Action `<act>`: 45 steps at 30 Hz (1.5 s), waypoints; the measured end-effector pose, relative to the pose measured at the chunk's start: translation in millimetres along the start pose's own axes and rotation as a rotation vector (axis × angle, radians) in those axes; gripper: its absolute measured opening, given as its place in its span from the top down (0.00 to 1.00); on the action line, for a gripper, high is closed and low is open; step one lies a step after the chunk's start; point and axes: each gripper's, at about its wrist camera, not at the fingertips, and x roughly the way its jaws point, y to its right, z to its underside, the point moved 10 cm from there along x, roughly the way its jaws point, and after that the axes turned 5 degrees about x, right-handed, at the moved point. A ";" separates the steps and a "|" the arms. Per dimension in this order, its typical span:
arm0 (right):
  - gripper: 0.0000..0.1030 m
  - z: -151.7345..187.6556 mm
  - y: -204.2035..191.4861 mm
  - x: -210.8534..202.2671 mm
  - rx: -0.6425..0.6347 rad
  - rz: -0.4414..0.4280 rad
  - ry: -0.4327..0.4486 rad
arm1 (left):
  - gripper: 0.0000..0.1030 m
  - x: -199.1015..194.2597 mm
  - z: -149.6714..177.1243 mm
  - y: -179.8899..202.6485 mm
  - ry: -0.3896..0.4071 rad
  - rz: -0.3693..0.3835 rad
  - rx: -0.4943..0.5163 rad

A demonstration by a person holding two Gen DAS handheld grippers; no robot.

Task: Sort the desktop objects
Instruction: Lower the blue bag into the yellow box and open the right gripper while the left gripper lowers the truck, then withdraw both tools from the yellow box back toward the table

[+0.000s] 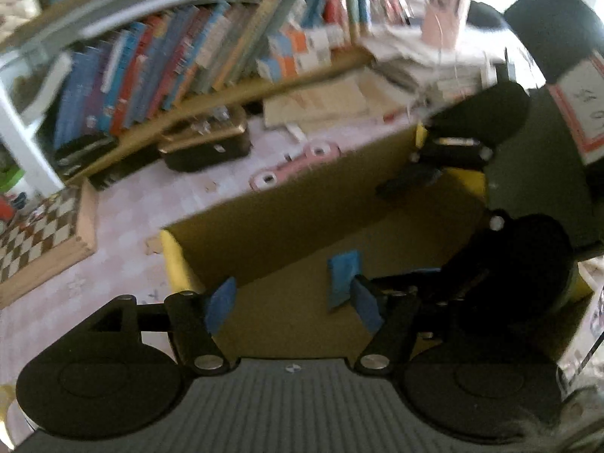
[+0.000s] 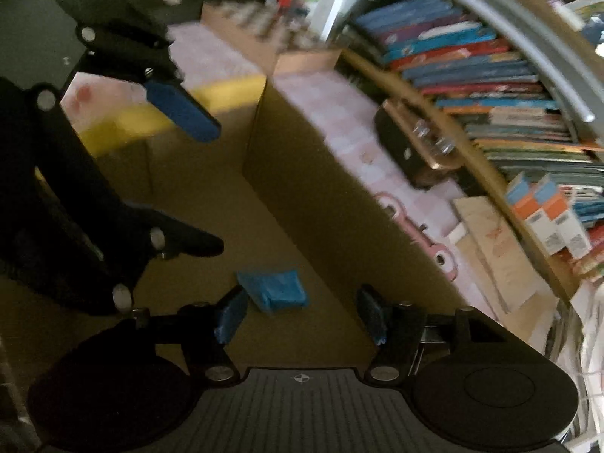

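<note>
Left gripper (image 1: pixel 292 304): blue-padded fingers (image 1: pixel 221 304) parted about halfway, nothing between them, poised over the box interior.
Right gripper (image 2: pixel 302 313): blue-padded fingers (image 2: pixel 230 315) likewise parted about halfway, gripping nothing.
Open brown cardboard box with yellow-taped edges (image 1: pixel 302 196): on the worktop, both grippers reaching into it.
Small crumpled blue packet (image 2: pixel 273 288): lying on the box floor, at 12 o'clock from the right gripper's left finger, apart from both pads; in the left wrist view (image 1: pixel 343 277) at 11 o'clock of the right-hand pad.
Pink plastic scissors (image 1: pixel 298 164): on the pink checked worktop (image 1: pixel 132 204), just beyond the box wall.
Dark brown case with gold rim (image 1: pixel 209 145): at 10 o'clock from the scissors, below the row of leaning books (image 1: pixel 158 71).
Checkered wooden board (image 1: pixel 36 236): at 9 o'clock, far edge of view.
</note>
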 end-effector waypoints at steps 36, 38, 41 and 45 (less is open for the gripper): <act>0.17 71.5 -44.8 -163.7 0.714 0.365 0.347 | 0.00 -162.8 120.6 -0.2 0.256 -0.180 -0.250; 0.17 74.9 -57.0 -165.4 0.723 0.375 0.335 | 0.00 -166.7 130.0 -2.5 0.254 -0.173 -0.249; 0.17 79.6 -74.5 -167.1 0.749 0.397 0.316 | 0.00 -172.3 145.2 -5.2 0.247 -0.156 -0.257; 0.16 86.8 -100.3 -167.6 0.809 0.427 0.275 | 0.00 -181.5 166.6 -6.8 0.236 -0.134 -0.261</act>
